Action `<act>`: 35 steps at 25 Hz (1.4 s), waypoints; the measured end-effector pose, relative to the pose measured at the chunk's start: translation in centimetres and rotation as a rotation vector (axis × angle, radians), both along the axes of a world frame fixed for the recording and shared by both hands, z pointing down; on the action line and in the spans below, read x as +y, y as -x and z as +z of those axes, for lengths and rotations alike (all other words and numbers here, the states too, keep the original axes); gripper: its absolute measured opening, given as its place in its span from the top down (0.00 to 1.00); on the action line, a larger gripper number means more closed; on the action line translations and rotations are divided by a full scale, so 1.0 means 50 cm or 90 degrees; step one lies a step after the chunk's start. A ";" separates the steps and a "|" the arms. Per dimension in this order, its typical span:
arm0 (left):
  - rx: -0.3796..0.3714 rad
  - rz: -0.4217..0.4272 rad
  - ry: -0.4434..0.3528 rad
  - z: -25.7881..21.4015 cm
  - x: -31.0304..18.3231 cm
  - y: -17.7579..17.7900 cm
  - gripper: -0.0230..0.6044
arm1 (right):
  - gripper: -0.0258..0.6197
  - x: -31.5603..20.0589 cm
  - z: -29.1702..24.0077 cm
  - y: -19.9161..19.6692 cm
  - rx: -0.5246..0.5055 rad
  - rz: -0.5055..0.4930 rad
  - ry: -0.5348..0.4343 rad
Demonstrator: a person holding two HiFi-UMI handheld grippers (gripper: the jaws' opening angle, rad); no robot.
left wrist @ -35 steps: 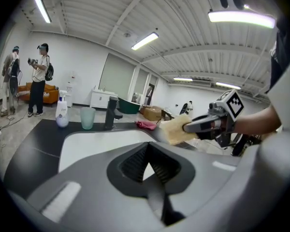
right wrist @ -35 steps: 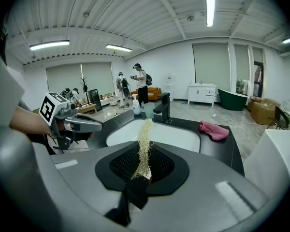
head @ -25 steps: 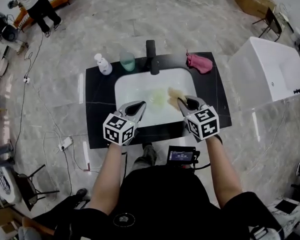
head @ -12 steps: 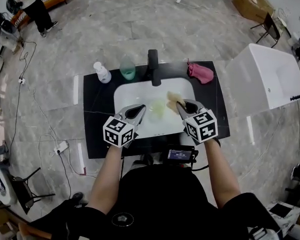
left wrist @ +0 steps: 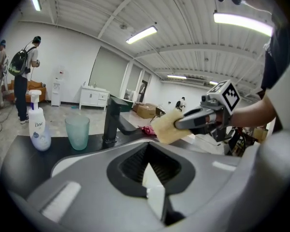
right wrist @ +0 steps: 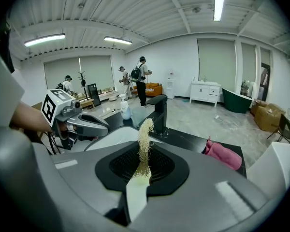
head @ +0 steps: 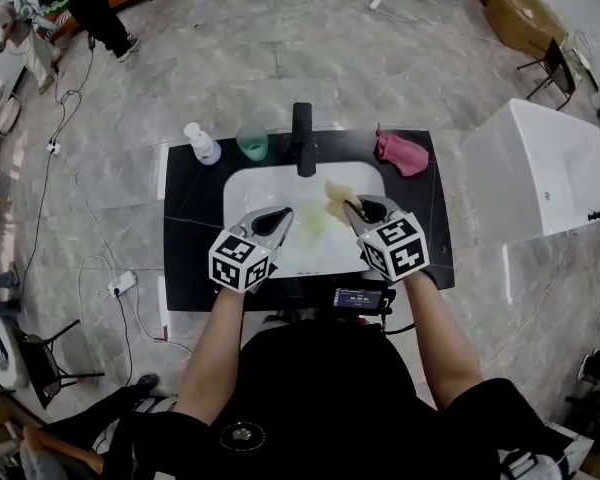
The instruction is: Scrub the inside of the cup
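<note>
Fingers of the left gripper (left wrist: pixel 150 172) are pressed together, empty. Right gripper (right wrist: pixel 141 177) fingers pinch the tan fibrous scrub pad (right wrist: pixel 145 134). Since a second ago I see both nearer the black faucet (head: pixel 302 136). Pale green translucent cup (head: pixel 252 144) stands untouched on the black table (head: pixel 192 223), just left of that faucet. Scrubbing not begun, I judge.

Grey marble floor (head: pixel 380 58), white bathtub (head: pixel 552 173)

Sink (head: pixel 280 183): near rim hidden under left claw (head: pixel 279 215), right claw (head: pixel 353 207) in head view; bowl mostly behind claw bodies in gripper views. Pale yellow patch (head: pixel 313 220) in bowl: too blurred to name. Sponge (head: pixel 336 198): near end hidden in right claw. Cup (head: pixel 252 144): inside too small to tell; mostly behind sponge in right gripper view.
</note>
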State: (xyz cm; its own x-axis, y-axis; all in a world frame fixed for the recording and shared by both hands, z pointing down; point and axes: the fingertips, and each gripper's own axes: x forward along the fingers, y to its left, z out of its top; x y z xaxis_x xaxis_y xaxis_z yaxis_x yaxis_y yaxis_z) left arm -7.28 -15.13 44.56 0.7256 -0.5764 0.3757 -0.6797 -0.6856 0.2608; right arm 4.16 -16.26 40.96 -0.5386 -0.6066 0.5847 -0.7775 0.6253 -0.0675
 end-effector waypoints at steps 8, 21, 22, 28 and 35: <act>-0.016 -0.006 0.001 -0.001 -0.003 -0.005 0.96 | 0.89 -0.010 -0.008 -0.007 -0.014 -0.015 -0.002; -0.054 -0.012 0.012 -0.002 0.000 -0.057 0.96 | 0.89 0.005 0.005 -0.049 -0.015 -0.079 0.017; -0.059 -0.012 0.013 0.001 -0.003 -0.058 0.96 | 0.89 0.003 0.010 -0.048 -0.015 -0.089 0.019; -0.092 -0.017 0.016 0.021 -0.023 -0.056 0.96 | 0.89 -0.012 0.050 -0.043 0.012 -0.138 0.034; -0.119 -0.006 0.045 0.102 -0.050 -0.050 0.93 | 0.89 -0.043 0.110 -0.017 0.030 -0.144 0.071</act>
State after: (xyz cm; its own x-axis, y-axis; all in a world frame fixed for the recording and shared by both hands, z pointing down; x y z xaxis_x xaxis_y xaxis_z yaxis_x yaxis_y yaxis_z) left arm -4.76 -17.65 49.64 0.6338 -0.5502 0.5437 -0.7273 -0.6633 0.1766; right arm 5.02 -18.40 46.48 -0.6243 -0.4036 0.6689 -0.6223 0.7745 -0.1135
